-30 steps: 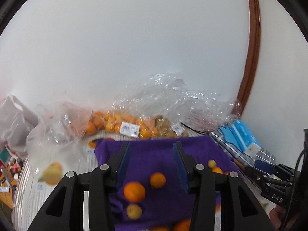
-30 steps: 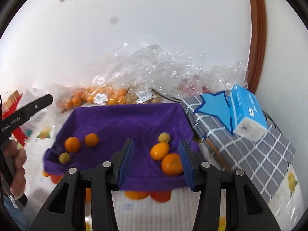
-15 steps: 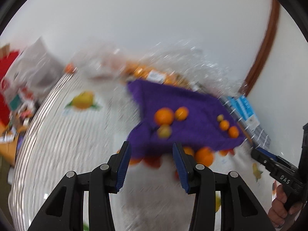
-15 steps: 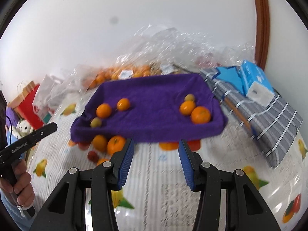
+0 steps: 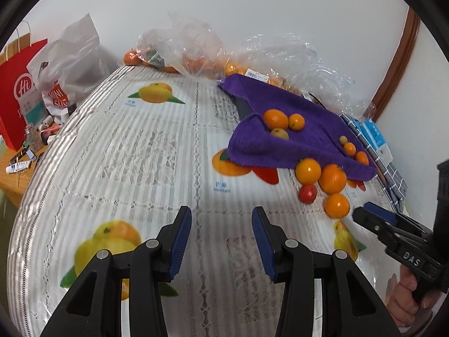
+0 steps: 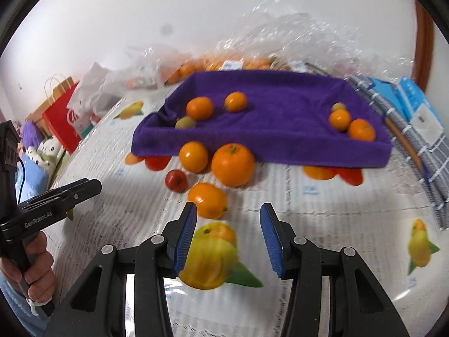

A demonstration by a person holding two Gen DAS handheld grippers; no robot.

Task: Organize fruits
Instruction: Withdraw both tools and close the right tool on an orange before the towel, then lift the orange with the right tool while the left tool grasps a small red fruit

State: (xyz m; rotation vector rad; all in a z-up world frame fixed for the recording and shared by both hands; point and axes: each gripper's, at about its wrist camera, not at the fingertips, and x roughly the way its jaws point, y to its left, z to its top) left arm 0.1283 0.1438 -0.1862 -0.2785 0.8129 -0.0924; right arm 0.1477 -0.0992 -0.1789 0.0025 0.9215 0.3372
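A purple towel [image 6: 280,118] [image 5: 303,129] lies over a raised tray with two small groups of oranges on it, one at the left [image 6: 199,108] and one at the right [image 6: 361,129]. Three loose oranges [image 6: 233,164] [image 5: 332,178] and a small red fruit [image 6: 175,180] [image 5: 307,193] lie on the table in front of the towel. My right gripper [image 6: 228,217] is open and empty, its left finger just short of the nearest orange [image 6: 207,200]. My left gripper [image 5: 221,220] is open and empty over bare tablecloth, left of the fruit.
The table wears a white cloth [image 5: 134,146] printed with fruit pictures. Clear plastic bags of oranges [image 5: 196,50] lie along the far wall. A grey checked cloth with blue packets [image 6: 415,112] sits at the right. A red paper bag [image 5: 16,84] and white bag stand off the left edge.
Both grippers have pulled back and tilted down from the towel. The loose fruit in front of the towel has come into view. Both stay open.
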